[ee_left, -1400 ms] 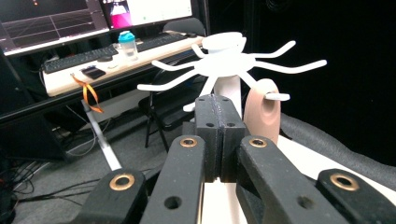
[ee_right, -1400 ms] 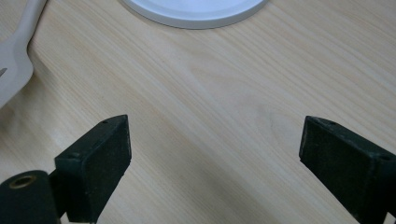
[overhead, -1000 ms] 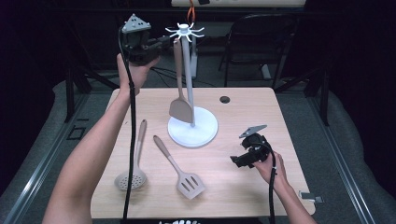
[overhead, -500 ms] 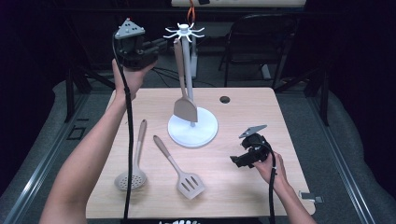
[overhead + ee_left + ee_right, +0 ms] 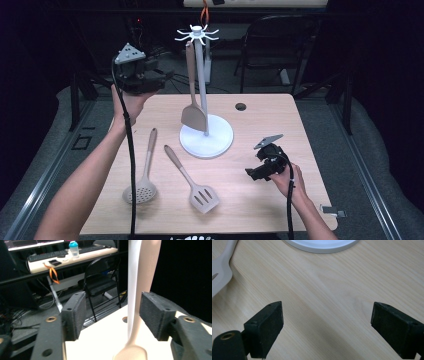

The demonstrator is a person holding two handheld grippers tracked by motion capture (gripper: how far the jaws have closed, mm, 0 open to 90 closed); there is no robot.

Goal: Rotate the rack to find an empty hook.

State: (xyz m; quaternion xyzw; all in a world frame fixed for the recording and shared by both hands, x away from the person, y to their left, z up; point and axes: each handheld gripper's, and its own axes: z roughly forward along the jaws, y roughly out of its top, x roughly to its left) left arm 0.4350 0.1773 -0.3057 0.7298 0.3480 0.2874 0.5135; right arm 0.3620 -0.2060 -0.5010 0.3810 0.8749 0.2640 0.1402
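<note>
Table [image 5: 260, 125] edge nearest us carries the slotted turner [image 5: 192, 182] and the skimmer [image 5: 142, 172], both lying flat on our side of the white stand [image 5: 205, 132]. Right of that stand's base, our right gripper [image 5: 255, 173] rests low over bare wood, jaws wide apart with nothing between them. Beyond, the spatula [image 5: 192, 100] hangs on the stand; our left gripper [image 5: 167, 75], raised just left of it, has just been opening its jaws, and its pads [image 5: 76, 312] stand clear of the handle.
</note>
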